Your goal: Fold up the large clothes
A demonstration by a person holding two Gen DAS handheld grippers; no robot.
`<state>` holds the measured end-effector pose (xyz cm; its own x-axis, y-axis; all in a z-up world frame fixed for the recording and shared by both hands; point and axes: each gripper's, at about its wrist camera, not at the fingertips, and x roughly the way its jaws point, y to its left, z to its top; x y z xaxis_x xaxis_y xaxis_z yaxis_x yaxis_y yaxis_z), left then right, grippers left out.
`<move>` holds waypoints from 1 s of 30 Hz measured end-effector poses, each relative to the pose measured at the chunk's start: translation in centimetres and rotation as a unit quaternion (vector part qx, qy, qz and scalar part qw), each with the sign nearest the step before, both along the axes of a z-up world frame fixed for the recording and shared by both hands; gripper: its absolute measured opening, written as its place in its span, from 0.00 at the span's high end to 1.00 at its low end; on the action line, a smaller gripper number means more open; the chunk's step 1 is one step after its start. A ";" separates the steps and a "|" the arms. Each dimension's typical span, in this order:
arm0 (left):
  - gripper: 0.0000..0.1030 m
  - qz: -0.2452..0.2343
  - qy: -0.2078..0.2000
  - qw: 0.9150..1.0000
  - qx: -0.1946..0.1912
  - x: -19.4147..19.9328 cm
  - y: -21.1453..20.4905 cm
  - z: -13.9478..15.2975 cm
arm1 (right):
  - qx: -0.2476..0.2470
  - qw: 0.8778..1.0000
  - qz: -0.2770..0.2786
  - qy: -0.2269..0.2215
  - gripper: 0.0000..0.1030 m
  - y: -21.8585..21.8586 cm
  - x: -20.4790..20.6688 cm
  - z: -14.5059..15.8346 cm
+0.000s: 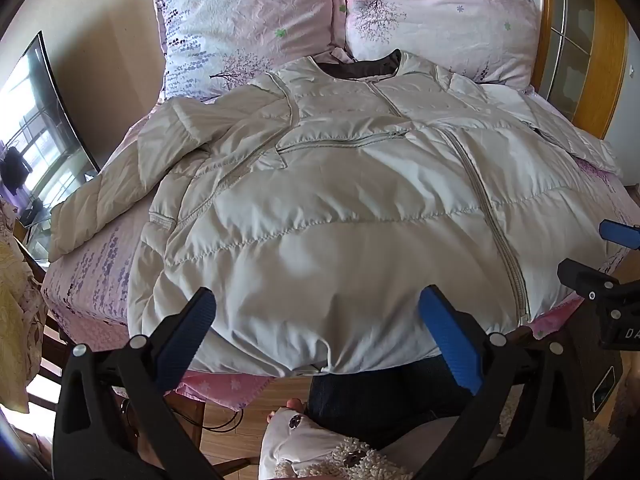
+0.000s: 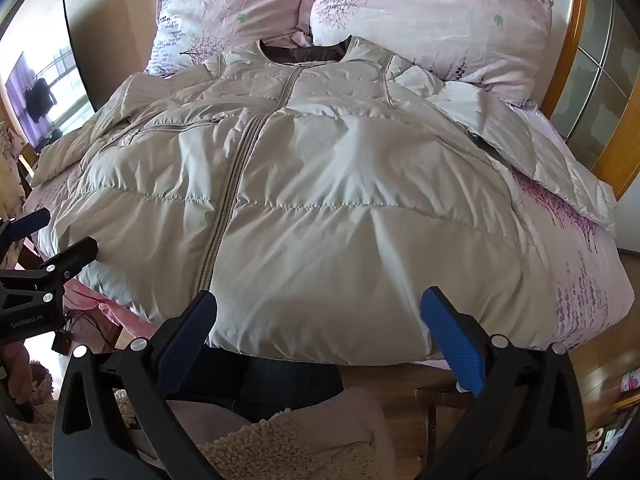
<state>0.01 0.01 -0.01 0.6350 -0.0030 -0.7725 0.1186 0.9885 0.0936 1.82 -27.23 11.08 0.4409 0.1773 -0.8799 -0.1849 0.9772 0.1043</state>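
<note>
A large cream puffer jacket (image 1: 340, 200) lies front up on the bed, zipped, collar toward the pillows, hem at the near edge. It also shows in the right wrist view (image 2: 320, 200). Its left sleeve (image 1: 120, 184) is spread out to the left, its right sleeve (image 2: 520, 152) to the right. My left gripper (image 1: 316, 320) is open and empty just above the hem, left of the zipper. My right gripper (image 2: 320, 320) is open and empty above the hem, right of the zipper (image 2: 228, 192); it also shows at the right edge of the left wrist view (image 1: 600, 256).
The bed (image 2: 580, 272) has a pink floral sheet and two pillows (image 1: 248, 20) (image 2: 432, 16) at the head. A TV (image 1: 36, 128) stands at the left, a wooden-framed glass door (image 2: 592, 80) at the right. The person's legs (image 1: 380, 408) and wooden floor are below.
</note>
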 end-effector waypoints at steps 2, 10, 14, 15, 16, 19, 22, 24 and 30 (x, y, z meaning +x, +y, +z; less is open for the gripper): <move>0.02 0.000 0.001 1.000 0.000 0.0 0.0 0.0 | 0.000 1.000 0.000 0.000 0.01 0.0 0.0 0.0; 0.02 0.000 0.001 1.000 0.001 0.0 0.0 0.0 | 0.000 1.000 0.000 -0.001 0.01 0.0 0.0 -0.1; 0.02 0.000 0.000 1.000 0.001 0.0 0.0 0.0 | 0.001 1.000 0.000 -0.001 0.01 0.0 0.0 -0.2; 0.02 0.000 0.000 1.000 0.001 0.0 0.0 0.0 | 0.001 1.000 0.000 -0.001 0.01 0.0 0.0 -0.2; 0.02 0.000 0.001 1.000 0.001 0.0 0.0 0.0 | 0.001 1.000 0.000 -0.002 0.01 0.0 0.0 -0.1; 0.02 0.000 0.000 1.000 0.001 0.0 0.0 0.0 | 0.001 1.000 0.000 -0.002 0.01 0.0 0.0 -0.2; 0.02 0.000 0.000 1.000 0.001 0.0 0.0 0.0 | 0.001 1.000 0.000 -0.002 0.01 0.0 0.0 -0.2; 0.02 0.000 0.001 1.000 0.001 0.0 0.0 0.0 | 0.000 1.000 0.000 -0.002 0.01 0.1 -0.1 -0.2; 0.02 0.000 0.000 1.000 0.000 0.0 0.0 0.0 | 0.000 1.000 0.001 -0.003 0.01 0.0 0.0 0.2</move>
